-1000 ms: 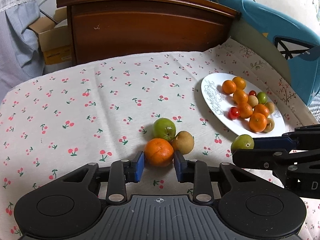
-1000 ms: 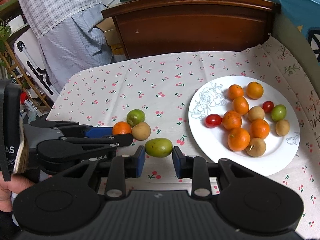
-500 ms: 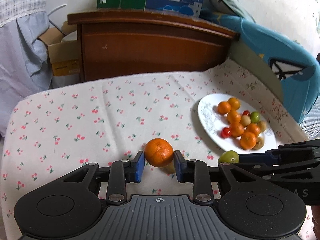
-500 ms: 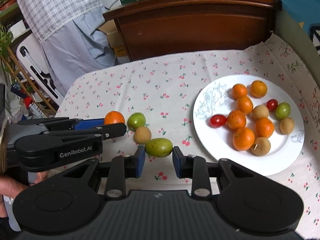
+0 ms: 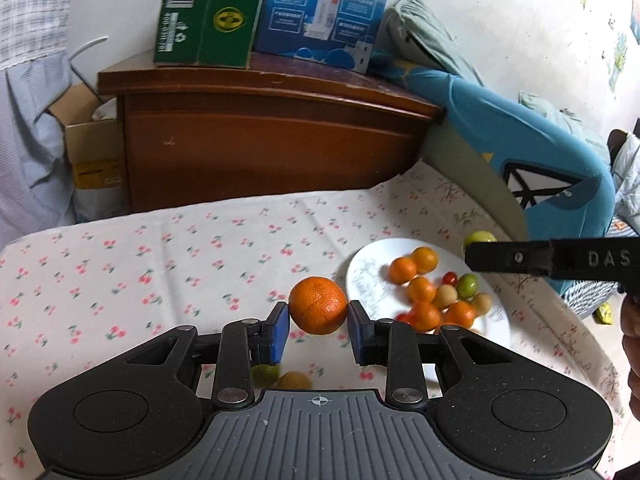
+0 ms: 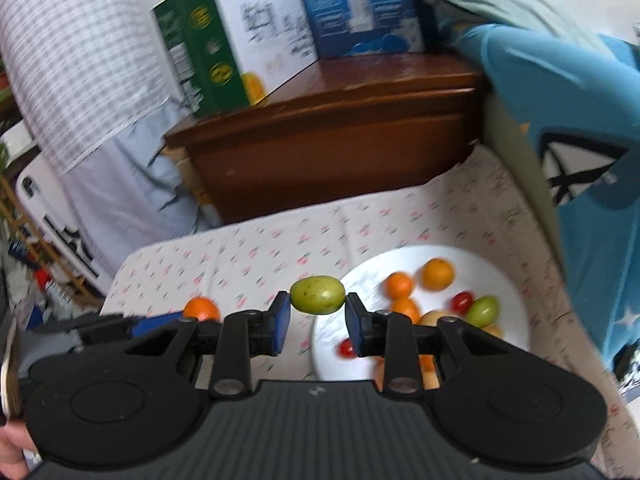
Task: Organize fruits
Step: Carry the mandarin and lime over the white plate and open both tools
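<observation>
My left gripper (image 5: 318, 322) is shut on an orange (image 5: 318, 305) and holds it in the air above the cherry-print cloth, left of the white plate (image 5: 368, 276). My right gripper (image 6: 317, 312) is shut on a green fruit (image 6: 317, 294) and holds it in the air by the plate's (image 6: 516, 300) left rim. The plate carries several small oranges, brown fruits, cherry tomatoes and a green fruit. Under the left gripper a green fruit (image 5: 266, 374) and a brown fruit (image 5: 294, 380) lie on the cloth, partly hidden. The right gripper shows in the left wrist view (image 5: 476, 246), the left in the right wrist view (image 6: 188, 312).
A brown wooden headboard (image 5: 260, 140) with cartons (image 5: 208, 12) on top stands behind the table. A blue pillow (image 5: 520, 148) lies at the right. A cardboard box (image 5: 90, 148) sits at the back left. The cloth-covered table (image 5: 120, 264) spreads left of the plate.
Both grippers have risen off the table with their fruits, and both views tilt up. The right gripper has moved over toward the plate; the left one has lifted the orange away from the other two fruits.
</observation>
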A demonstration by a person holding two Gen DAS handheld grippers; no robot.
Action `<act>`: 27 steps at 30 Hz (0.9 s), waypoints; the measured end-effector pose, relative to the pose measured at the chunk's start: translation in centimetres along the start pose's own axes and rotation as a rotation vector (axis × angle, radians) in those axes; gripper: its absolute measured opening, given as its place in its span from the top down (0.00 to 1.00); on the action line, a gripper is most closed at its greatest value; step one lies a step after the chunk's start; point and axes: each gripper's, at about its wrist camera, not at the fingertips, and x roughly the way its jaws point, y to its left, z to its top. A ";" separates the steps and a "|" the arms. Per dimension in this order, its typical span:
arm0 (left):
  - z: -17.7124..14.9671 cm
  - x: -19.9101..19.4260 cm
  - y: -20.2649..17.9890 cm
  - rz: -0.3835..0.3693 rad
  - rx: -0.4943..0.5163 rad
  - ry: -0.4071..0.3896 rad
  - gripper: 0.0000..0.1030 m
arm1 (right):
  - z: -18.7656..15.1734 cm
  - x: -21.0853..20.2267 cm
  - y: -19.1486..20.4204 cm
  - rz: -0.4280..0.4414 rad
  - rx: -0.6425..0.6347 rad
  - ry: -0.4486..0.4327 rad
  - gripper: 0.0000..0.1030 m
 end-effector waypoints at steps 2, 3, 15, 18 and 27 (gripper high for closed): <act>0.3 0.3 -0.3 -0.010 0.001 -0.005 0.72 | 0.4 0.0 -0.8 -0.015 0.017 -0.012 0.71; 0.5 0.6 -0.5 -0.015 0.001 -0.006 0.72 | 0.5 0.0 -1.1 -0.020 0.024 -0.016 0.71; 1.2 4.7 -2.7 -0.079 -0.001 0.041 0.72 | 1.2 2.8 -5.5 -0.088 0.123 0.030 0.71; 1.3 6.0 -3.3 -0.096 -0.003 0.059 0.72 | 1.0 3.7 -6.1 -0.097 0.138 0.050 0.71; 0.9 8.6 -4.1 -0.119 -0.005 0.097 0.72 | 0.6 5.6 -6.9 -0.123 0.162 0.086 0.71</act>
